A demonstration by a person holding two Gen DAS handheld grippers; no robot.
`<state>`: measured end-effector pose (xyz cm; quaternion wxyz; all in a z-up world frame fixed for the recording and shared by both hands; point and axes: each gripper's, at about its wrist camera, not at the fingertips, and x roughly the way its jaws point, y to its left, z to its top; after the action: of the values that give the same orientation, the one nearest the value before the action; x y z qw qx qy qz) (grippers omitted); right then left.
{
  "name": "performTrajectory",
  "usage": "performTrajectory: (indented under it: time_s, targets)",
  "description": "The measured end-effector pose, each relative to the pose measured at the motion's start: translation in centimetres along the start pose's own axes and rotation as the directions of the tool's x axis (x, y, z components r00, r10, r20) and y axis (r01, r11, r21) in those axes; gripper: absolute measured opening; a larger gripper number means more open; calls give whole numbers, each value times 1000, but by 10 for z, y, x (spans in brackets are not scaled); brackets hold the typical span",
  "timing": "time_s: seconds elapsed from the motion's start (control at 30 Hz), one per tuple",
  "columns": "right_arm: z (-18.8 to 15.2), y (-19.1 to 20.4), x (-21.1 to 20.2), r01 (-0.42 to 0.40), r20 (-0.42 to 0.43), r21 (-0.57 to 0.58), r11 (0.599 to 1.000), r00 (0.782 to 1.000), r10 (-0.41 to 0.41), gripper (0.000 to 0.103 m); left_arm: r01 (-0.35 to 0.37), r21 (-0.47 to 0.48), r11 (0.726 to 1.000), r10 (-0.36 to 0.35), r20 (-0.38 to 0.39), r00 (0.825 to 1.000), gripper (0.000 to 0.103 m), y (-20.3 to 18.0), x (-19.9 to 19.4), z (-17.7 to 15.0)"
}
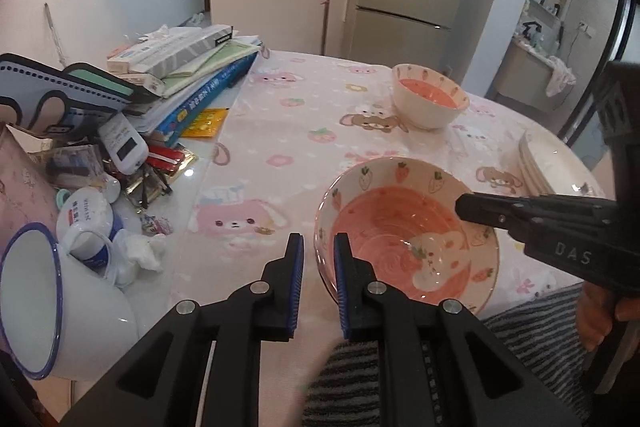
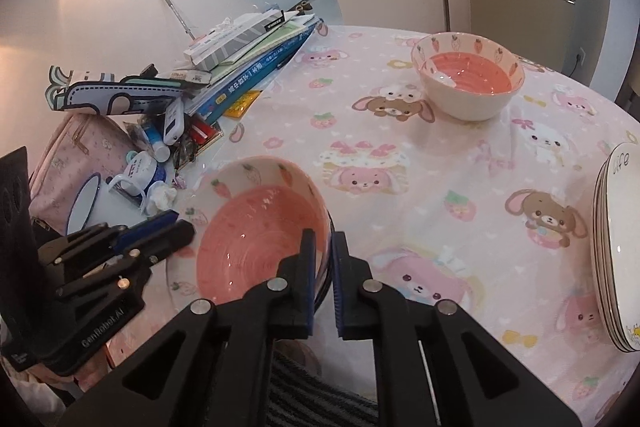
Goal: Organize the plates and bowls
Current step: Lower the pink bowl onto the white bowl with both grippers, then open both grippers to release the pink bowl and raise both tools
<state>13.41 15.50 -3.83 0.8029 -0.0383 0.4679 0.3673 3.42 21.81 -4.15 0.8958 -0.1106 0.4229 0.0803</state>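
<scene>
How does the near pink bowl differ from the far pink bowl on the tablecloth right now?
The near bowl is tilted, its rim gripped by the right tongs and the left tongs; the far bowl sits upright and untouched. The near bowl sits at the cloth's front edge beside the white mug; the far bowl stands mid-table, clear of the clutter. Both are cream outside, pink inside, with strawberry-print rims.
</scene>
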Motion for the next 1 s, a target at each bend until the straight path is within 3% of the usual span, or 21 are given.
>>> performTrajectory:
  time_s: [0.07, 0.13, 0.43, 0.53, 0.57, 0.6, 0.63, 0.67, 0.83, 0.9, 0.93, 1.0]
  targets:
    - [0, 0, 1, 3, -1, -5, 1000, 1000, -3, 7, 28, -6, 1000, -28, -23, 999, 15, 2, 2, 1]
    - [0, 1, 1, 4, -1, -5, 1000, 1000, -4, 7, -12, 20, 1000, 12, -17, 1000, 15, -1, 2, 0]
    - [1, 2, -1, 32, 7, -23, 999, 999, -32, 8, -31, 7, 999, 31, -8, 999, 15, 2, 5, 2]
    - [2, -3, -4, 28, 18, 0, 1000, 999, -28, 22, -13, -16, 1000, 12, -25, 1000, 19, 6, 7, 2]
    - [3, -6, -5, 22, 21, 14, 1000, 1000, -23, 32, -13, -26, 1000, 12, -36, 999, 28, 8, 9, 2]
    - [3, -8, -5, 18, 21, 32, 999, 1000, -18, 53, -16, -31, 999, 15, -40, 999, 49, 9, 11, 3]
    - [3, -12, -4, 3, 19, 58, 998, 1000, -5, 62, -20, -37, 999, 18, -39, 999, 71, 10, 12, 3]
    - [2, -15, -3, -14, 17, 79, 997, 1000, 13, 64, -17, -42, 999, 16, -31, 999, 74, 10, 12, 3]
    - [-2, -22, 18, -93, -67, 139, 986, 992, 103, 60, 59, -79, 995, -66, -87, 994, 72, 12, 30, 2]
    - [-4, -24, 27, -109, -97, 150, 983, 987, 124, 47, 75, -83, 994, -83, -107, 991, 60, 10, 36, 0]
    - [-5, -26, 30, -110, -109, 159, 981, 986, 128, 46, 78, -84, 993, -87, -115, 990, 55, 8, 39, -1]
    - [-6, -28, 32, -118, -108, 169, 979, 985, 137, 42, 91, -86, 992, -101, -122, 987, 38, 6, 42, -2]
